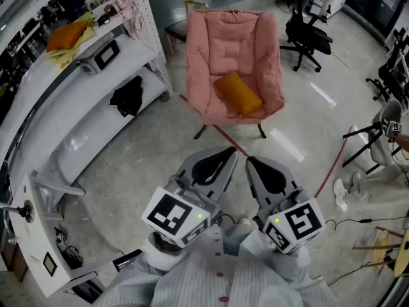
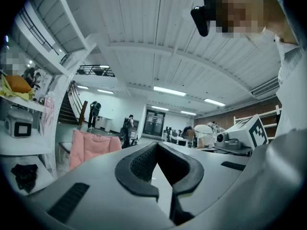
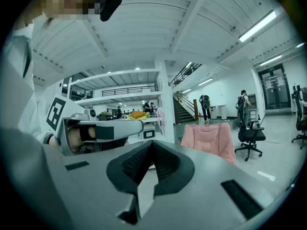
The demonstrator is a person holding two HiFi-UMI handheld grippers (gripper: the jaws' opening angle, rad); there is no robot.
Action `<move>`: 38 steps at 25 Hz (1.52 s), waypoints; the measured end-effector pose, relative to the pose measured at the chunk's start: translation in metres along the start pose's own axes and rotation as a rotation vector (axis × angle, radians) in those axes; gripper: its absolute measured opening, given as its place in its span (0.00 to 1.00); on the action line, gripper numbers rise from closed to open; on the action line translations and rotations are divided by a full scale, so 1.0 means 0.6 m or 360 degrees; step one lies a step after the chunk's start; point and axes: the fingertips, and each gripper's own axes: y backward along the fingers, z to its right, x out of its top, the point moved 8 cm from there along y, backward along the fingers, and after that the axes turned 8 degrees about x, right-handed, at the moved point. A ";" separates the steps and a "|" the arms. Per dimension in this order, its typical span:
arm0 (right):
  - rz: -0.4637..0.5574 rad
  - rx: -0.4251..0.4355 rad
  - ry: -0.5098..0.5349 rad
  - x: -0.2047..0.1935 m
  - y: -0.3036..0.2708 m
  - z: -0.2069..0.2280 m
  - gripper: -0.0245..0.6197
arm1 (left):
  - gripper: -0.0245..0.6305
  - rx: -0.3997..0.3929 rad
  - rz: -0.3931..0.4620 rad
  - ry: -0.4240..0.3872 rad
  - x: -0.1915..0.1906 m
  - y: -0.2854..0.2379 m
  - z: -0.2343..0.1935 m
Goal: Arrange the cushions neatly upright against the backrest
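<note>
Closest in, at the chest: left gripper (image 1: 223, 160), jaws pressed together on nothing. Just right of it, right gripper (image 1: 255, 169), likewise shut and empty. Well ahead of both: orange cushion (image 1: 238, 93), slumped at a slant on the seat of pink chair (image 1: 223, 37), low against the backrest, not upright. Probably still the approach. To do it well: step in, open the jaws before reaching, pinch the cushion's upper edge, stand it centred against the backrest. Far left of the left gripper, on white shelf (image 1: 131, 51), another orange thing (image 1: 66, 35); cushion or not, hard to tell. Chair's rear legs hidden.
</note>
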 end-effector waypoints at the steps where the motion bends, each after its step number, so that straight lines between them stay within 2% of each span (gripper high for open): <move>1: 0.0001 -0.0001 0.0000 0.000 -0.002 -0.002 0.06 | 0.05 -0.0001 0.0005 -0.0001 0.001 0.002 -0.002; 9: 0.0015 -0.0025 0.0008 0.005 -0.028 -0.012 0.06 | 0.05 -0.0021 0.0016 -0.0017 0.004 0.016 -0.031; 16: 0.0036 -0.0071 0.0001 0.005 -0.036 -0.029 0.06 | 0.05 0.0011 0.0032 0.0000 0.004 0.038 -0.060; 22: -0.0010 -0.0122 -0.0062 -0.012 -0.036 -0.014 0.06 | 0.05 0.0029 -0.0018 0.0030 -0.010 0.028 -0.083; 31: -0.0058 -0.0107 -0.0115 -0.028 -0.091 0.078 0.06 | 0.05 0.0053 -0.0065 0.0066 -0.031 -0.056 -0.133; 38: -0.0096 -0.0046 -0.0120 -0.005 -0.179 0.211 0.06 | 0.05 0.0112 -0.0069 0.0076 -0.012 -0.186 -0.209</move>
